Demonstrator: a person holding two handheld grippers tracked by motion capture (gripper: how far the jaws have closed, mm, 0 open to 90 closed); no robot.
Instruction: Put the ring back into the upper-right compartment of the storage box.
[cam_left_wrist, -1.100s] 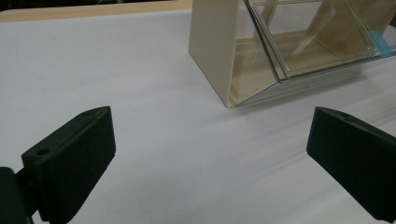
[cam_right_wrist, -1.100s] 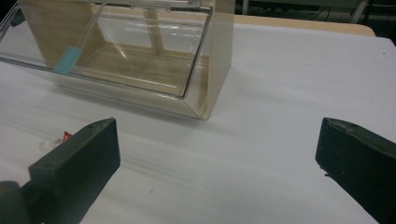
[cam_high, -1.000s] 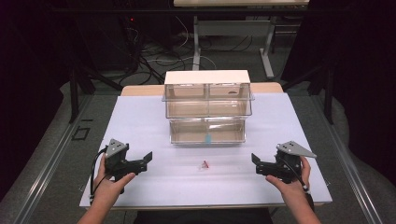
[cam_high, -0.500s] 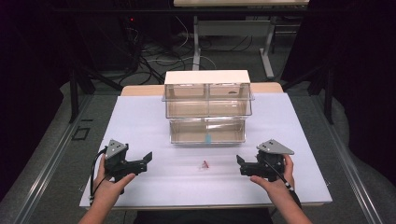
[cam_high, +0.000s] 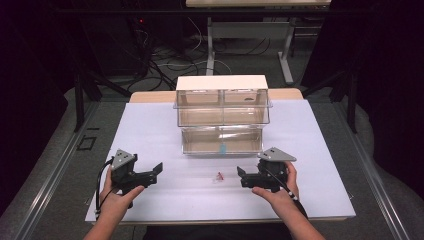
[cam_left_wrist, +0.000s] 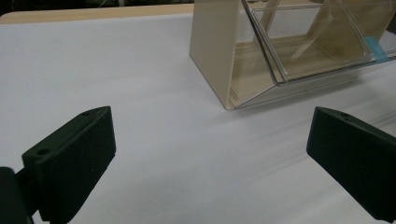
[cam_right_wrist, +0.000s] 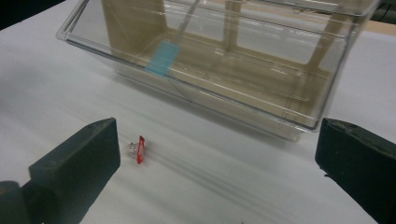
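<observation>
Spreading matte black jaws wide, both the right gripper (cam_high: 241, 176) and left gripper (cam_high: 159, 170) flank a tiny glossy red clip (cam_right_wrist: 139, 149)

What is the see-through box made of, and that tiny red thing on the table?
The drawers look like clear, glossy plastic: you see straight through them and their edges shine. Their frame looks matte beige, maybe plastic or painted board. The red thing seems shiny plastic with a clear bit; it is too small to be sure.

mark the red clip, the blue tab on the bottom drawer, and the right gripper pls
red clip (cam_right_wrist: 140, 150): right gripper view, on its red body.
blue tab (cam_right_wrist: 161, 58): right gripper view, middle of the tab.
right gripper (cam_high: 242, 177): high view, midway between its open fingertips.
</observation>
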